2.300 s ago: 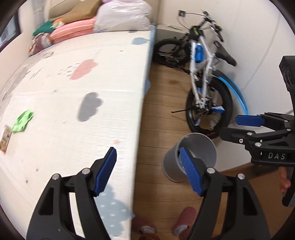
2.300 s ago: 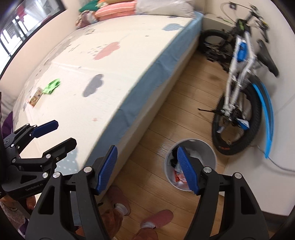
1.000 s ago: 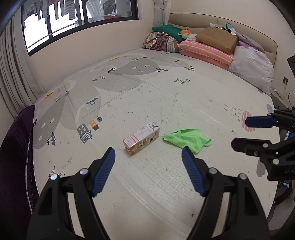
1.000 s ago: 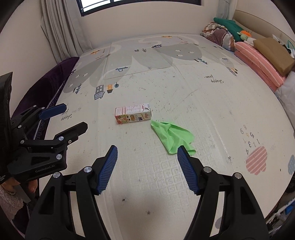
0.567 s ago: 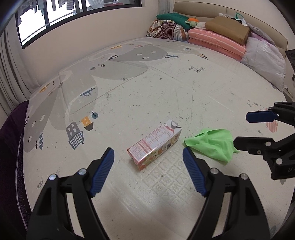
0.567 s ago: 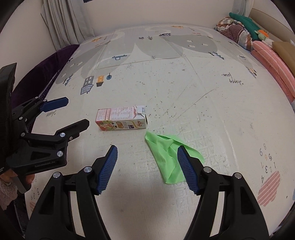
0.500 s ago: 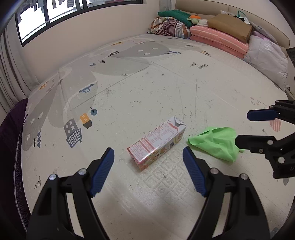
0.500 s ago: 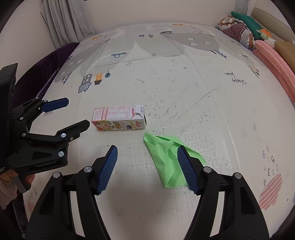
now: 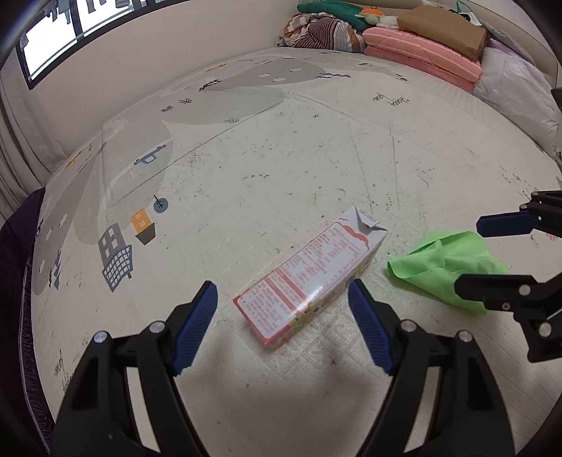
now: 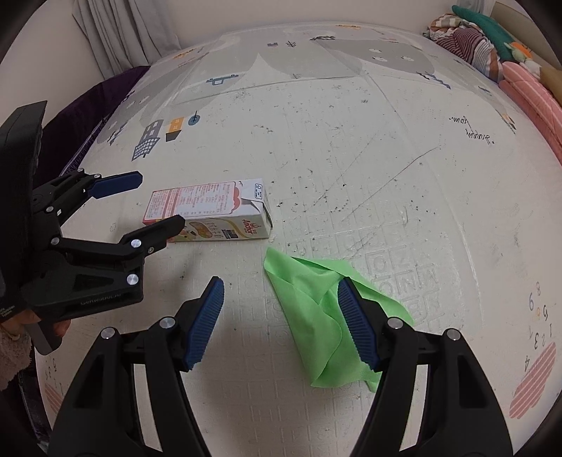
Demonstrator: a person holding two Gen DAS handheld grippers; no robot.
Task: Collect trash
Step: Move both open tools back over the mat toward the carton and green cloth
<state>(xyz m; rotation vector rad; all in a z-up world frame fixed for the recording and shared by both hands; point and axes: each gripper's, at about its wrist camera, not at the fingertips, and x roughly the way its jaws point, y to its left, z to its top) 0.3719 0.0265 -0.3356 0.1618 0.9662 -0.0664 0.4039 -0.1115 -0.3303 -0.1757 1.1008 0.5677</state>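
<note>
A pink and white milk carton [image 9: 311, 272] lies on its side on the play mat [image 9: 281, 147], just ahead of my left gripper [image 9: 282, 328], which stands open with nothing between its blue pads. A crumpled green cloth [image 10: 318, 309] lies to the carton's right. My right gripper [image 10: 281, 323] hovers open over the cloth's left part, and its right pad overlaps the cloth in the picture. In the right wrist view the carton [image 10: 210, 211] and the left gripper [image 10: 140, 200] show at the left. The right gripper [image 9: 488, 253] shows open at the right edge of the left wrist view.
Folded blankets and pillows [image 9: 404, 38] are stacked at the far end of the mat. A dark purple cover [image 10: 87, 112] runs along the mat's left side under a curtain [image 10: 123, 31]. A window [image 9: 70, 31] sits in the far wall.
Both grippers have come down and forward toward the mat. The carton and the cloth now look much larger and closer. Both stay open.
</note>
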